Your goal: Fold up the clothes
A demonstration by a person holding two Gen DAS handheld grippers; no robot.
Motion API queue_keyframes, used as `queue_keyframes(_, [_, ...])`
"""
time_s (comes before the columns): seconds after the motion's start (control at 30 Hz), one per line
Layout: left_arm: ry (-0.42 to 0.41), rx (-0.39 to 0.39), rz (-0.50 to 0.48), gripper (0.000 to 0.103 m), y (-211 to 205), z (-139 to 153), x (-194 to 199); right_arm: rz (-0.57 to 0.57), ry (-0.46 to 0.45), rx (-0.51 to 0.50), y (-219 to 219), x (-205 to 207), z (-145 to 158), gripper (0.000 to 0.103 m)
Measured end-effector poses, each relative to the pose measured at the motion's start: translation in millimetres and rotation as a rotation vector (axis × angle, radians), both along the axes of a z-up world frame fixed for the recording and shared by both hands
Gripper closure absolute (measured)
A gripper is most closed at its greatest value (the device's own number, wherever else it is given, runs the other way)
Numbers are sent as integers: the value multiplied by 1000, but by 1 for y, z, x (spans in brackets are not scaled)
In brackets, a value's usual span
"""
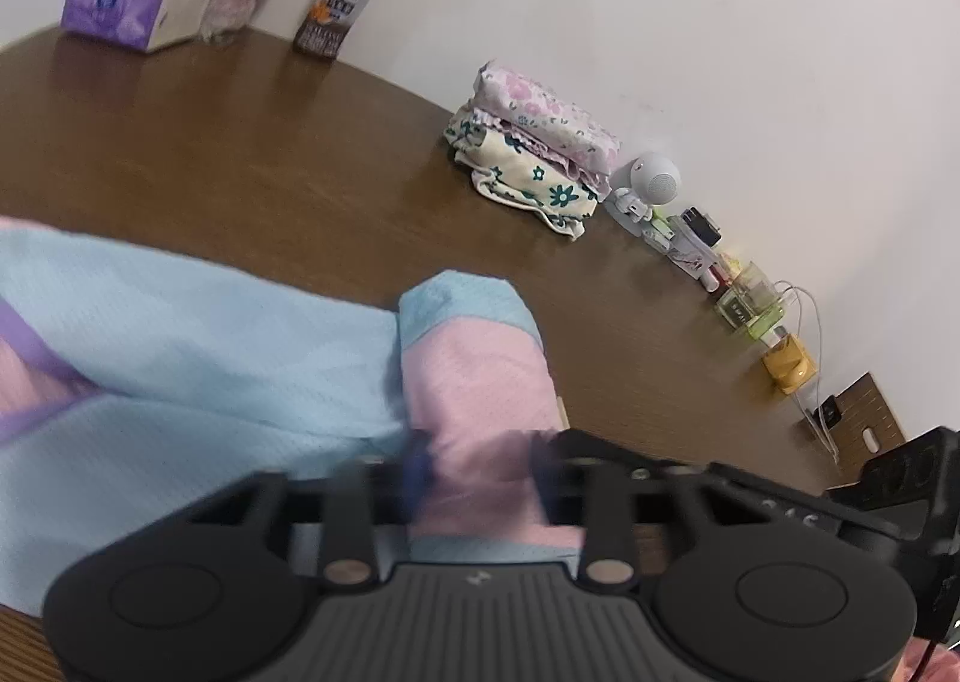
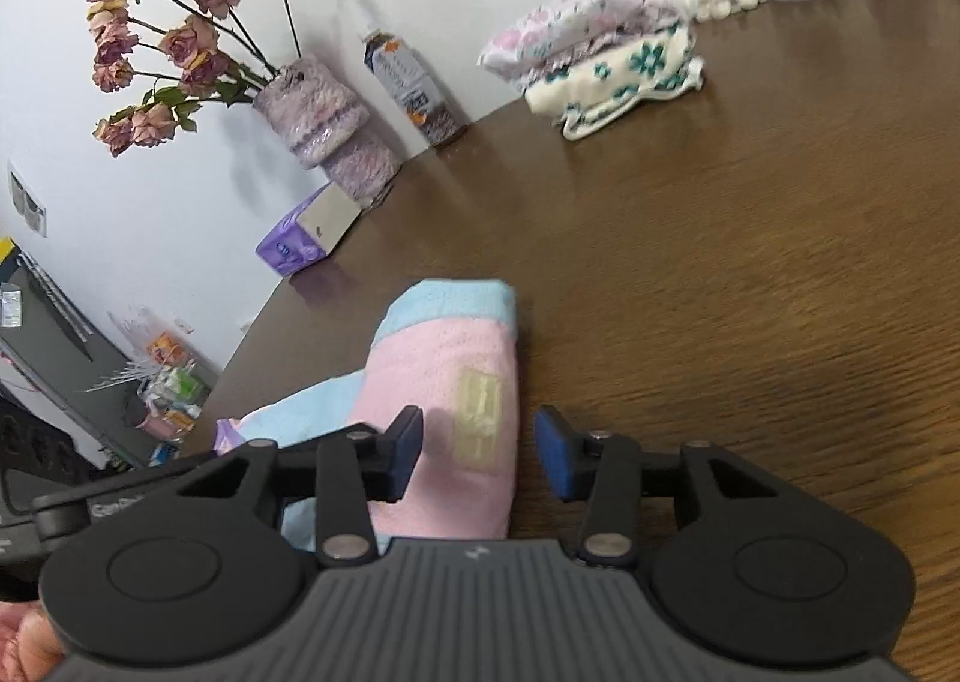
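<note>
Down at the bottom centre of both views sits the pink-and-blue mesh garment (image 1: 474,382), partly doubled over on the wooden table (image 1: 240,154), so it looks mid-fold to me, with loose blue fabric spreading to the left. Two folded floral pieces (image 1: 534,154) are already stacked by the wall. Left gripper (image 1: 480,472) has its fingers spread either side of the pink band; can't tell if it's actually pinching, it's blurry. Right gripper (image 2: 477,451) is clearly open, straddling the pink edge. Only the right view shows the beige label (image 2: 480,421) and the dried roses (image 2: 156,46).
</note>
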State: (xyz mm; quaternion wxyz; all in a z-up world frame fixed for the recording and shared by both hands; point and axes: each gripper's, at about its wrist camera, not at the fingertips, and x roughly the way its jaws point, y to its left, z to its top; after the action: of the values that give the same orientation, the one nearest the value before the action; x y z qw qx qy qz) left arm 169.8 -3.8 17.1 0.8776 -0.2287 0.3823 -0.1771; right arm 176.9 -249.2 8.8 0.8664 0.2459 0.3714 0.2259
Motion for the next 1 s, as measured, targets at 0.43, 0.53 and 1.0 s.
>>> queue_keyframes(0.43, [11,36,96,47,-1,10,43,-60,35,51,-9,42,6,61])
queue_keyframes(0.53, [32,-6,94,64,-1,2,53,-59,51,66,-5,51,0,61])
queue_keyframes(1.0, [31,-9,116,65,7,-7,74,-76,60,90,-1,69,-11,62])
